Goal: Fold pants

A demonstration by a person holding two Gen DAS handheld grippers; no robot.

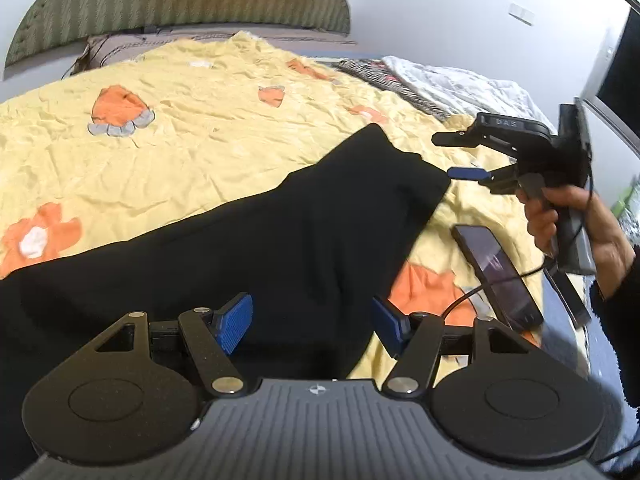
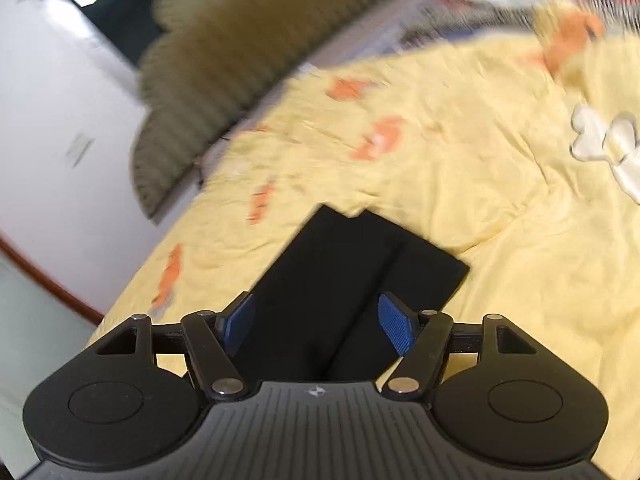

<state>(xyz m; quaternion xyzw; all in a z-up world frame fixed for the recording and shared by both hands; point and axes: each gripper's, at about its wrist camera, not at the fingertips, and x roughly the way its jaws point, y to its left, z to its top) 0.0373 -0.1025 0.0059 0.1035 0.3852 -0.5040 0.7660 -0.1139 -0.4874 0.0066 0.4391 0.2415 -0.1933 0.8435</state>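
In the left wrist view, the black pants [image 1: 248, 240] are lying across the yellow quilt [image 1: 180, 120], running from the lower left of the frame up to the middle right. The left gripper [image 1: 312, 326] is sitting at the bottom centre with its blue pads wide apart, above the dark cloth and holding nothing. At the right side of this frame the right gripper [image 1: 464, 156] is hovering just beside the upper end of the pants, its fingers spread and empty. A phone [image 1: 498, 272] with a cable is lying on the quilt in the lower right, near the pants edge.

In the right wrist view, which is blurred, the two pant legs [image 2: 352, 280] are lying side by side in the centre, with their ends toward the frame's middle. The right gripper [image 2: 316, 328] is also standing open over them.

I judge that the fold is not yet begun. To do it well, each gripper should be taking both cloth layers near one end, lifting together and evenly, and keeping away from the phone cable.
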